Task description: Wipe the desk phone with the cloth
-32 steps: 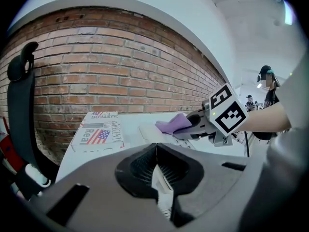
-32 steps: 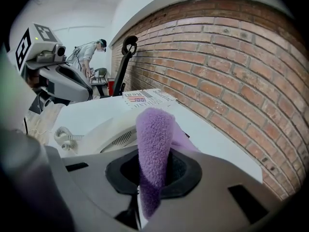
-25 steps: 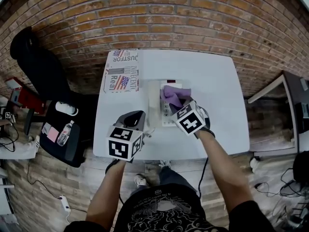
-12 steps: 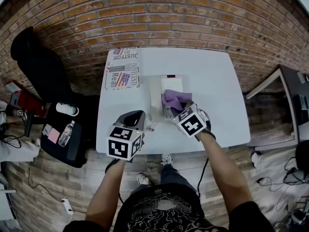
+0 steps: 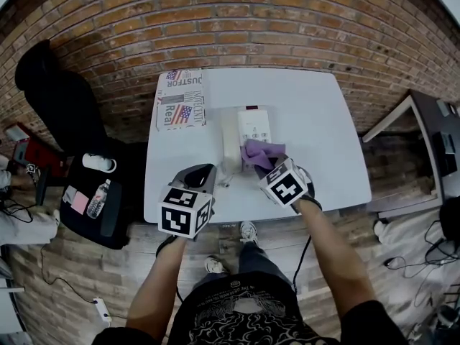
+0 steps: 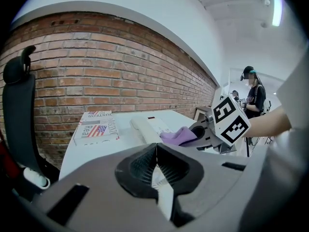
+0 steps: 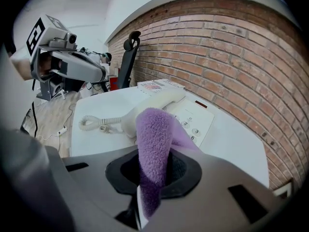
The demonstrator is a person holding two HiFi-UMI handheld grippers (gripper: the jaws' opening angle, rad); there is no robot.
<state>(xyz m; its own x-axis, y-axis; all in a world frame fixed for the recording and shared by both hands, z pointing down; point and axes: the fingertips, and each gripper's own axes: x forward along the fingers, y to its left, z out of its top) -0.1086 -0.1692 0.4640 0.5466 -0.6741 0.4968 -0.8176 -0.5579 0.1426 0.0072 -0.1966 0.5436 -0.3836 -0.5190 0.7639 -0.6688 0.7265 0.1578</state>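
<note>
- Right gripper [image 5: 269,167] has slid back toward the near end of the phone [image 5: 253,124] in the last second. The keypad, covered before, is now exposed.
- Its fingers are clamped on the purple cloth [image 5: 260,152]. The cloth sits on the phone's near end, just right of the handset [image 5: 231,146].
- Left gripper [image 5: 207,172]: fingers pressed together, nothing between them. It hangs over the table's near-left part, beside the phone and not touching it.
- Surface: white table [image 5: 320,113], with its far edge at a brick wall [image 5: 230,27]. Wood floor [image 5: 108,279] all round.
- Right gripper view only:
  - The cloth stands folded upright in the jaws.
  - A coiled cord [image 7: 94,122] lies on the table left of the handset.
  - Keys 3 and 6 are readable.
- Left gripper view only:
  - A person [image 6: 252,93] stands far back in the room.
  - A light strip [image 6: 276,8] runs along the ceiling.
- Head view only:
  - Both forearms show, and the whole table outline.
  - A second table [image 5: 424,142] sits off to the right.
- Around:
  - A flag-print box [image 5: 180,100] lies flat on the far-left corner, well apart from the phone.
  - A black office chair [image 5: 50,92] stands left of the table.
  - A bottle [image 5: 97,198] lies on a black pad [image 5: 108,225] on the floor.
- Blocking:
  - In the right gripper view the cloth hides the near keypad rows.
  - In the left gripper view the right gripper's marker cube covers the room behind it.
</note>
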